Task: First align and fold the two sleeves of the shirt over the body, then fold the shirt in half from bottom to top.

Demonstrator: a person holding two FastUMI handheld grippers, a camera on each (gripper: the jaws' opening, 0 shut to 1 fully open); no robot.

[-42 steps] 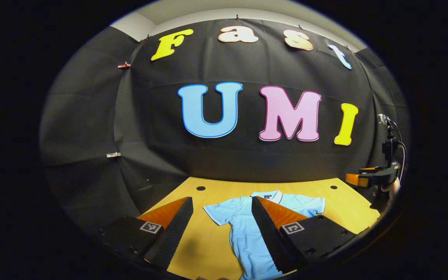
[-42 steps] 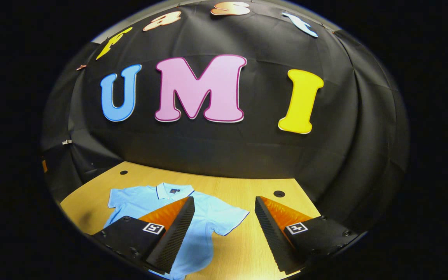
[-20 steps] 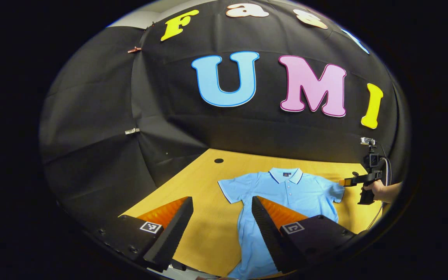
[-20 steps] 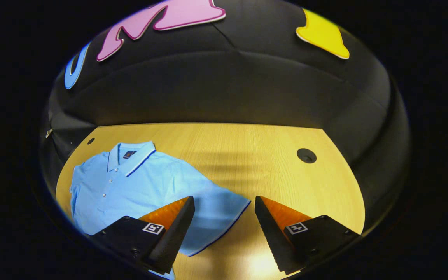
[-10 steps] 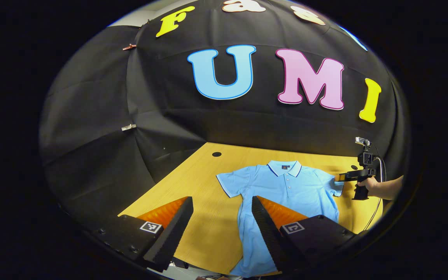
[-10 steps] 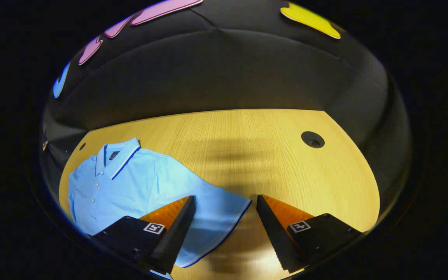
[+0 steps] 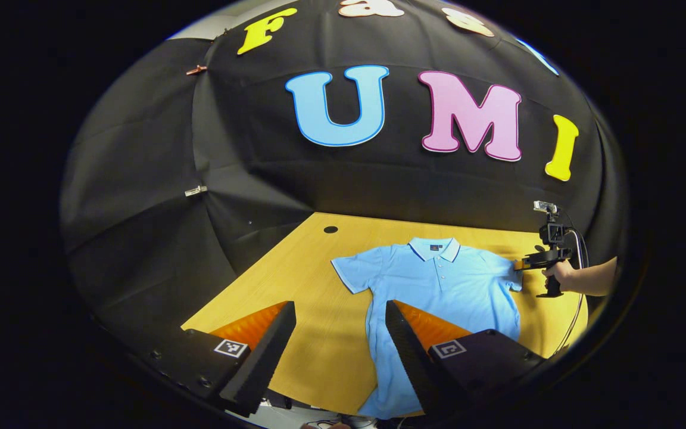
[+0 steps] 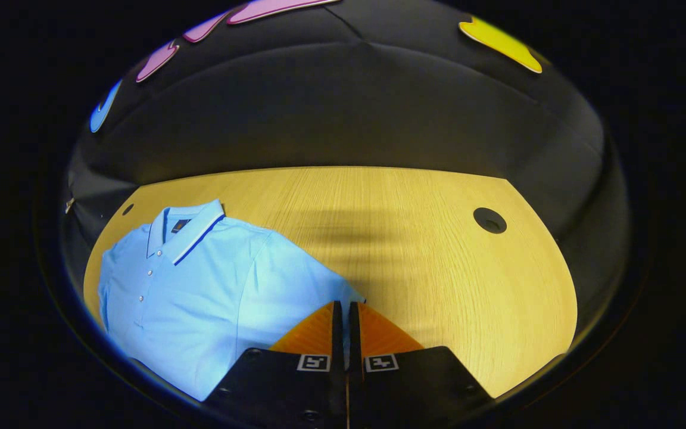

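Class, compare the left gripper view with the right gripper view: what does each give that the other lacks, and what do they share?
Left gripper view: the whole shirt from collar to hem, the open left hand-held gripper, and a hand holding the right hand-held gripper at one sleeve. Right gripper view: a close look at its fingers shut on that sleeve's edge. Shared: the shirt lying flat and unfolded on the wooden table.

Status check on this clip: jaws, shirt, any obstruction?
Right gripper jaws shut on the shirt sleeve. Left gripper jaws open, above the table. Shirt flat, unfolded. No obstruction seen.
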